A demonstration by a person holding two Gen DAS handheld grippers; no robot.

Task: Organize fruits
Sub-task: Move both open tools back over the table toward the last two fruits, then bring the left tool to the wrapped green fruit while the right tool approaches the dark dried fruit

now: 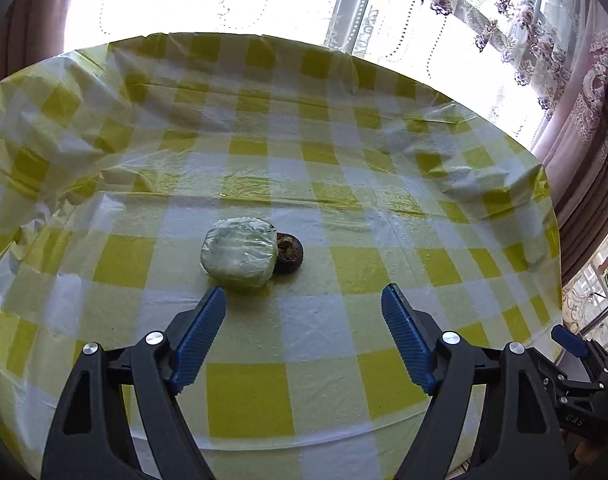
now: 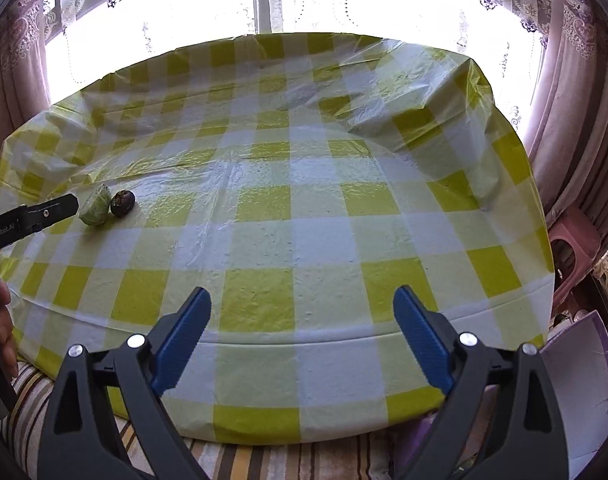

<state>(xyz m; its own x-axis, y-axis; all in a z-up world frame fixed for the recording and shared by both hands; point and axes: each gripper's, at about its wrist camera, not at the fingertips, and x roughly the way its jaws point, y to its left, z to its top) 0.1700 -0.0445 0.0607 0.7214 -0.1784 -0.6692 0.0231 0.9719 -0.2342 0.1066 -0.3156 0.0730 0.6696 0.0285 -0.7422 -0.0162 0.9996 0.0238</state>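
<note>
A pale green fruit wrapped in clear film (image 1: 238, 254) lies on the checked tablecloth, and a dark brown round fruit (image 1: 290, 254) touches its right side. My left gripper (image 1: 302, 292) stands open just short of the pair, nothing between its blue pads; its left fingertip is close to the green fruit. In the right wrist view the green fruit (image 2: 95, 211) and the dark fruit (image 2: 122, 203) sit far left, with a black finger of the left gripper (image 2: 60, 206) beside them. My right gripper (image 2: 302, 291) is open and empty over the table's near edge, far from both fruits.
The round table (image 2: 343, 216) carries a crinkled yellow-and-white checked plastic cloth. Bright windows with patterned curtains stand behind it. A pink stool (image 2: 575, 240) stands to the right, a striped fabric (image 2: 244, 460) lies below the near edge, and a hand (image 2: 4, 320) shows at the left.
</note>
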